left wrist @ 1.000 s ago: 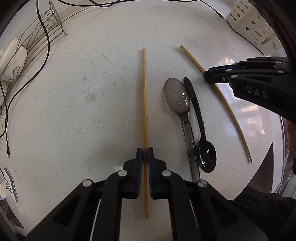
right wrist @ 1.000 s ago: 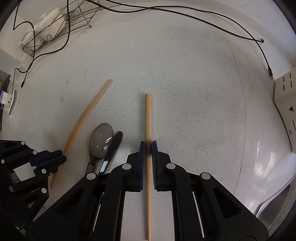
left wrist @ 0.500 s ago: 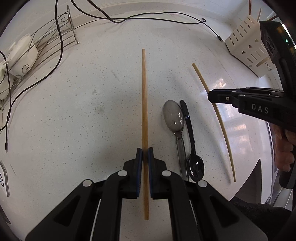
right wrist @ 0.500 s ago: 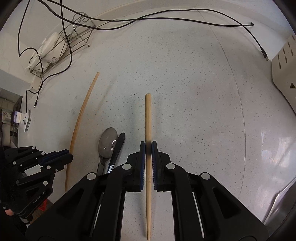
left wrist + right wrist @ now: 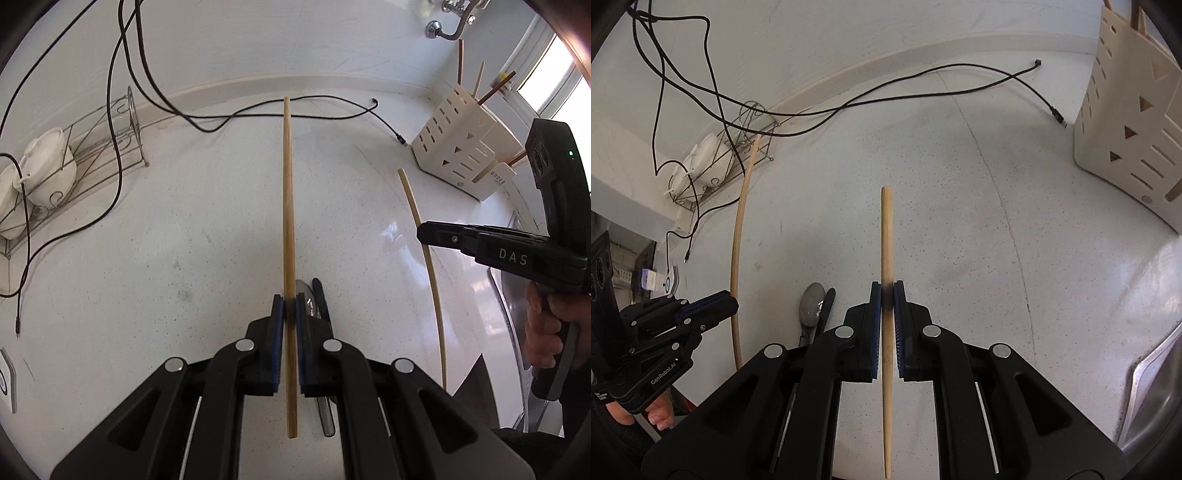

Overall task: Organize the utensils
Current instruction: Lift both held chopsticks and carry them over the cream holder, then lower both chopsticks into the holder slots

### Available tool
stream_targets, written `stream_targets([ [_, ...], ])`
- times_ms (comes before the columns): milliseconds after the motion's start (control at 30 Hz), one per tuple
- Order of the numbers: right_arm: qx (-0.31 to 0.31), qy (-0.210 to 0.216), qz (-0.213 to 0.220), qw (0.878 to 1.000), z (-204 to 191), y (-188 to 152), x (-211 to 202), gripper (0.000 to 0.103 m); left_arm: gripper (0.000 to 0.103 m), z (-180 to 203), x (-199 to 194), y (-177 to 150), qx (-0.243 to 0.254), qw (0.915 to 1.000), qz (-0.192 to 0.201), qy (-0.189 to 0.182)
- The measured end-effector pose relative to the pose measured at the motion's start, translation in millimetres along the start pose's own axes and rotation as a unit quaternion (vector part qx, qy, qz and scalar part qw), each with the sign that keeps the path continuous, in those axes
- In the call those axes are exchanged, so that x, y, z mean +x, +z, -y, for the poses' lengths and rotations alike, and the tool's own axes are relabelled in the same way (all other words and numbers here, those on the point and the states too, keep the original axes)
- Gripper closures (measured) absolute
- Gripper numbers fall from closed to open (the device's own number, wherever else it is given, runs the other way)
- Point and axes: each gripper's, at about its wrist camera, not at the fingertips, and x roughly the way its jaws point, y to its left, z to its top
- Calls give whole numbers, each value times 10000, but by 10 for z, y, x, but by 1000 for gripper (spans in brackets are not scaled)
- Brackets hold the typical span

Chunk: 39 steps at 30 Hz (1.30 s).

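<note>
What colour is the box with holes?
Cream white utensil holder, clearest in the left wrist view.

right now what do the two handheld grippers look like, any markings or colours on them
Both are matte black plastic with silver round pivot bolts and blue ribbed pads inside the fingers. The right gripper carries white "DAS" lettering on its side and a small green light on its upright body. The left gripper bears white "GenRobot.AI" lettering. A dark sleeve shows behind each.

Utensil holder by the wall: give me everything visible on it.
The utensil holder is a cream, plastic-looking box standing upright on the white counter near the back wall. Its walls are pierced with slots and triangles, and a small dark label marks its front end. Several sticks stand in it, leaning outward. Neither gripper touches it; a black cable's plug lies beside its base.
</note>
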Motion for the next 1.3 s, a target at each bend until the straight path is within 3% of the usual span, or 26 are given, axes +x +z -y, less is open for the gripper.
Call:
stream_targets([
  [233, 87, -97, 669, 9977, 96, 53, -430, 97, 97, 328, -249, 243, 354, 9971, 661, -89],
  [533, 406, -407, 1695, 9838, 420, 87, -1185, 97, 97, 759, -524, 602, 651, 9845, 1560, -463],
  [900, 847, -1101, 3080, 9412, 1202, 287, -2103, 97, 97, 1346, -729, 1203, 1053, 9632, 2314, -874],
  [1133, 1033, -1333, 3708, 9133, 1651, 415, -2436, 97, 97, 1712, -966, 1624, 1383, 9392, 2956, -1069],
  [1300, 1036, -1420, 4052, 8972, 1831, 513, -2600, 97, 97, 1905, -1013, 1867, 1572, 9244, 3198, -1361],
])
